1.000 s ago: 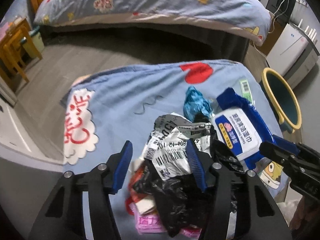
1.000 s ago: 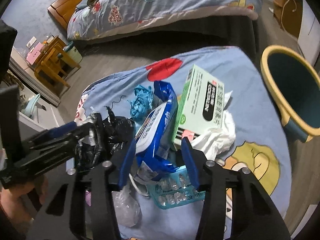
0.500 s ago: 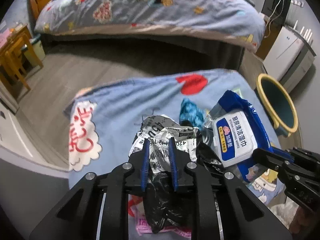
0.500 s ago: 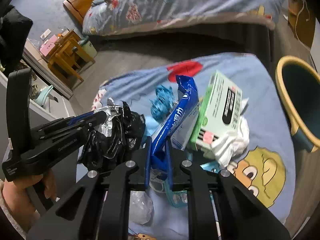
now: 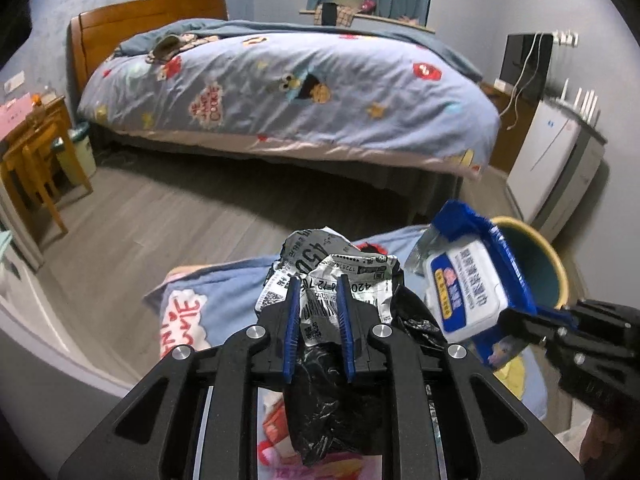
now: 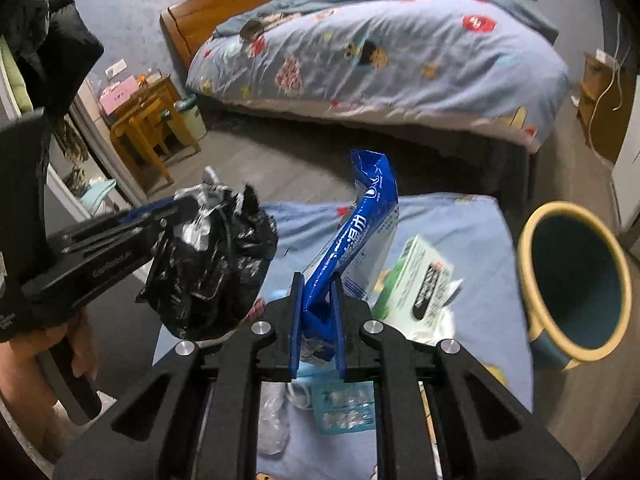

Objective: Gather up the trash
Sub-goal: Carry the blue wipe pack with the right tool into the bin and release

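Observation:
My left gripper (image 5: 318, 284) is shut on a crumpled black plastic bag with a white shipping label (image 5: 328, 276), lifted off the blue cloth (image 5: 236, 292); in the right wrist view the same bag (image 6: 216, 264) hangs at the left under the left gripper (image 6: 180, 204). My right gripper (image 6: 316, 282) is shut on a blue wet-wipes pack (image 6: 356, 228), which stands up between its pads; from the left wrist view the pack (image 5: 468, 288) shows its white lid, held by the right gripper (image 5: 520, 316). A yellow-rimmed dark teal bin (image 6: 576, 280) stands on the floor to the right.
On the cloth lie a green box (image 6: 416, 280), white tissue (image 6: 432, 328), a blister pack (image 6: 344, 404), clear plastic (image 6: 272, 420) and red and pink wrappers (image 5: 276, 428). A bed (image 5: 280, 92) lies behind; wooden stools (image 5: 32, 160) at left, a white appliance (image 5: 552, 160) at right.
Both grippers closed, the left on the bag with the label and the right on the wipes pack, then lifted them off the cloth. The views tilted up toward the bed.

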